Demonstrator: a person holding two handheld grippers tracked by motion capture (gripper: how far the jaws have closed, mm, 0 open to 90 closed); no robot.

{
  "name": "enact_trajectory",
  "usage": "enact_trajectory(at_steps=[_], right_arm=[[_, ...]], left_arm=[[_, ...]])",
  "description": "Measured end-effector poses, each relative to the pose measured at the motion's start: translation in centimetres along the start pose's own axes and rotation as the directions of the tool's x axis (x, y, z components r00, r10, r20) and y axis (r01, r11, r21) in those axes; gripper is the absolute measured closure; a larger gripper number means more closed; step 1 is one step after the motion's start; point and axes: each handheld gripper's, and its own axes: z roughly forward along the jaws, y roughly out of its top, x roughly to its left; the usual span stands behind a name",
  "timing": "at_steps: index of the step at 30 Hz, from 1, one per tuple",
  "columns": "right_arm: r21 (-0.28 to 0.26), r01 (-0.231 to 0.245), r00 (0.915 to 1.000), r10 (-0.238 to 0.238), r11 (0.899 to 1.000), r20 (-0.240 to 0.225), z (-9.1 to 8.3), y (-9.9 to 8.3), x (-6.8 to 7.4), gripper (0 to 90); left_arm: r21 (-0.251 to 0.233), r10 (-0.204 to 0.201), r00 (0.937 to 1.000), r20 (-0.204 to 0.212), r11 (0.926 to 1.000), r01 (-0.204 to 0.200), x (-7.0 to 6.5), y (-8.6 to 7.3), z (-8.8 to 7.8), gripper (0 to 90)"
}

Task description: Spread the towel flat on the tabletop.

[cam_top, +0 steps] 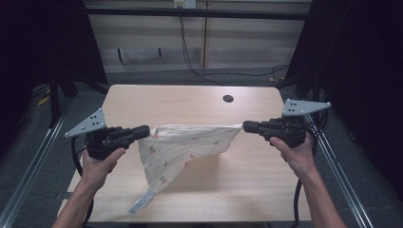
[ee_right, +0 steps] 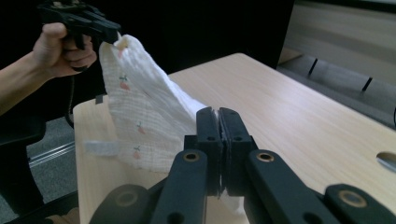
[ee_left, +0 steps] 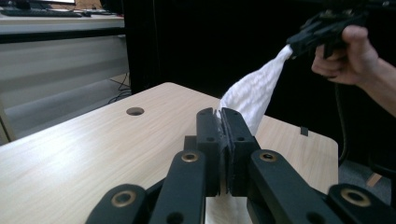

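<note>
Wooden table (cam_top: 190, 102), both grippers' fingers clamped on white cloth (cam_top: 185, 147) corners

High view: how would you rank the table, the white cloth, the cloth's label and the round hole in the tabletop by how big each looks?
1. Table, by far the largest.
2. White cloth, hanging between the two grippers.
3. Cloth's label, a little strip.
4. Round hole, smallest, though it lies farther from the camera, so its gap to the label is unsure.
</note>
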Motion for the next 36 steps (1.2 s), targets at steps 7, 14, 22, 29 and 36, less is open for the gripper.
enact_trajectory(at_steps=[7, 14, 22, 29, 36], right_arm=[[-0.028, 0.051, 0.9987, -0.051, 0.998, -0.001, -2.6, 2.0, 1.8, 87.9], [-0.039, 0.085, 0.9962, -0.085, 0.996, -0.019, -4.6, 2.1, 4.2, 87.9], [0.013, 0.022, 0.9997, -0.022, 1.000, -0.008, -2.7, -1.2, 2.5, 87.8], [0.033, -0.043, 0.9990, 0.043, 0.999, 0.008, -0.5, -3.0, -0.2, 87.8], [0.078, -0.073, 0.9973, 0.073, 0.994, 0.005, 1.3, -4.3, -1.5, 87.8]], left_arm=[[-0.041, 0.024, 0.9987, 0.045, 0.9989, -0.022, -1.3, 1.9, -0.7, 87.1], [-0.066, -0.006, 0.9959, 0.091, 0.9978, 0.012, -2.6, 1.4, -1.1, 87.0], [0.037, -0.016, 0.9997, 0.016, 0.9992, 0.016, -0.9, -2.1, 2.0, 87.0], [0.097, -0.043, 0.9990, -0.016, 0.9943, 0.044, 0.8, -3.8, 3.9, 87.0], [0.146, -0.067, 0.9970, -0.039, 0.9866, 0.072, 1.9, -5.3, 4.8, 86.9]])
